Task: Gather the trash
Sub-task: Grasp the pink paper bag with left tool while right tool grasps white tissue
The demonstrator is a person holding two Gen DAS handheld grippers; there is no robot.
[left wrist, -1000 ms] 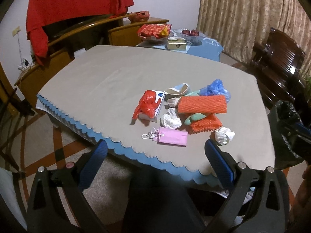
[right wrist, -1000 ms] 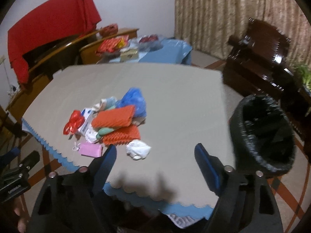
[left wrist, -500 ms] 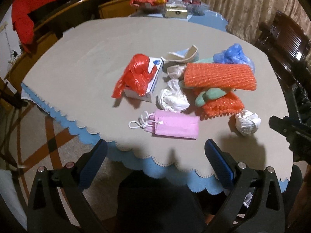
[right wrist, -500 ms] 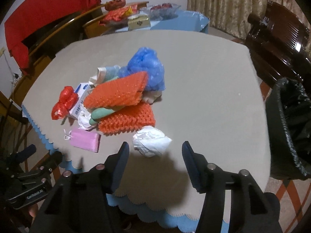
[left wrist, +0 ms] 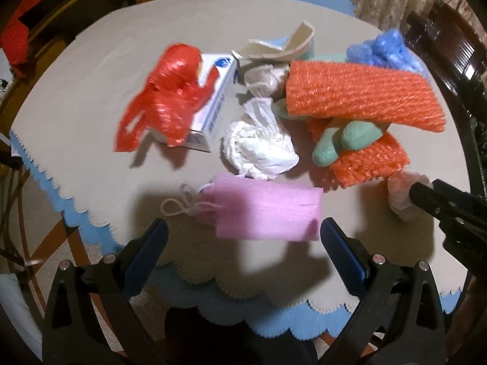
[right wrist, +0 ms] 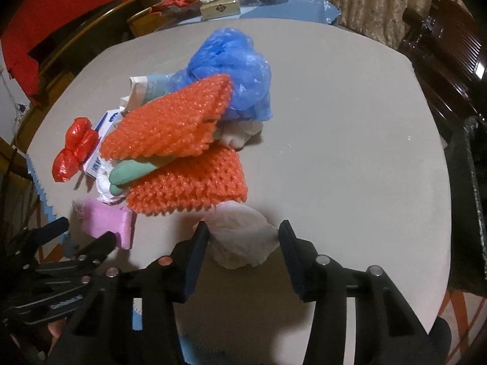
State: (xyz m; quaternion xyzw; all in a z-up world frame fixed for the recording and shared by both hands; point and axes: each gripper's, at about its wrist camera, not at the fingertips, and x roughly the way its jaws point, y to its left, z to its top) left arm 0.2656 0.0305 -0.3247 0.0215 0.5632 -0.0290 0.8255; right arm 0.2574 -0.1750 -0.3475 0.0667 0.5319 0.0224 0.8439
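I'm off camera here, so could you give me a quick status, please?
Right gripper closing around white wad. Left gripper open over pink mask. Nothing in the way.

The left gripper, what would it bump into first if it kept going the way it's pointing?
Most likely the flat pink pouch with a white string, lying just ahead of the left gripper between its open jaws. Depth is hard to judge, so it might meet the grey tablecloth just short of it.

The left gripper (left wrist: 243,234) points steeply down, its blue-padded jaws spread wide with nothing pressed between them. The right gripper (right wrist: 243,237) also tilts steeply down; its jaws are closing, with a crumpled white tissue wad (right wrist: 240,237) between them. From its camera, the left gripper shows at 8 o'clock.
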